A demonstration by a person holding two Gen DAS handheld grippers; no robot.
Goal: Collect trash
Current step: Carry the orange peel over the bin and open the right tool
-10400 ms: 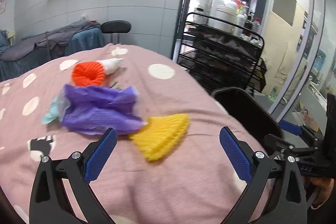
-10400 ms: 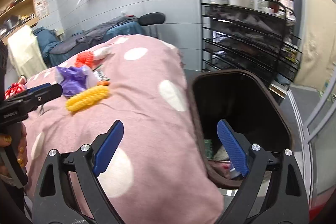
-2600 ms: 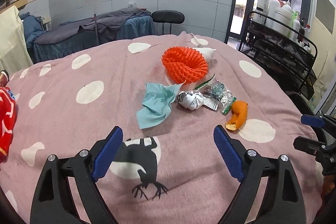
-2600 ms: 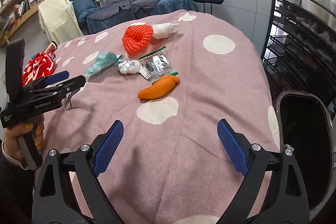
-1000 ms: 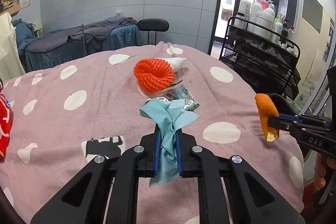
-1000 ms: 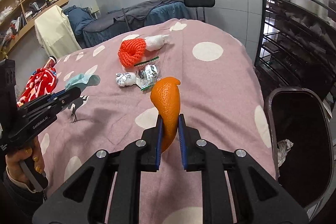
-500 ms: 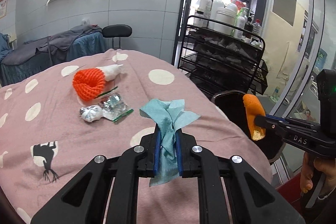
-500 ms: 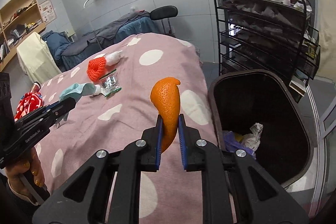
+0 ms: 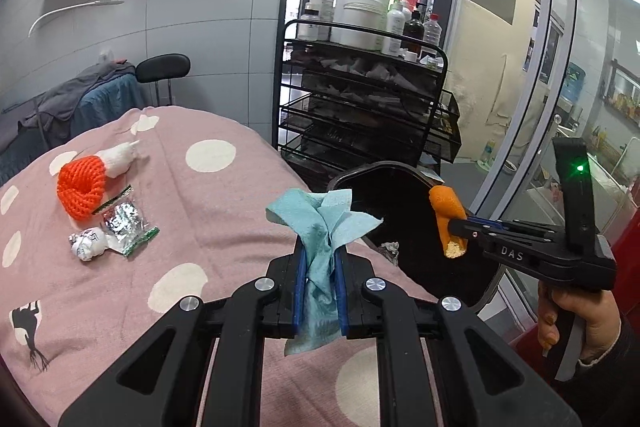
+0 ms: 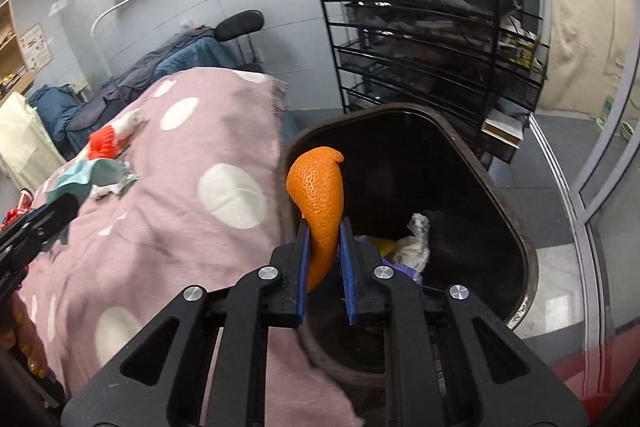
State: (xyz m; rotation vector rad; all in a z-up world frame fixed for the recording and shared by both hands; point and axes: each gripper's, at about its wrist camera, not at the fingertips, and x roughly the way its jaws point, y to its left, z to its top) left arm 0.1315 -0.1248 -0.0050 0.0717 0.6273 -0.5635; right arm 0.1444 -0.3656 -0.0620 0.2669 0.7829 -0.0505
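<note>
My right tongs (image 10: 323, 283), marked "DAS", clenched orange peel (image 10: 318, 195) over the bin (image 10: 496, 187); my left tongs (image 9: 319, 291) gripped blue tissue (image 9: 320, 223) beside the bin.

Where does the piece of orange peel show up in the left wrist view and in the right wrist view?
Left wrist view: the orange peel is right of centre, clamped in the right gripper in front of the black trash bin.
Right wrist view: the peel is at centre, standing up between the gripper's blue pads, with the bin behind it.
Shared landmark: the black wire rack.
</note>
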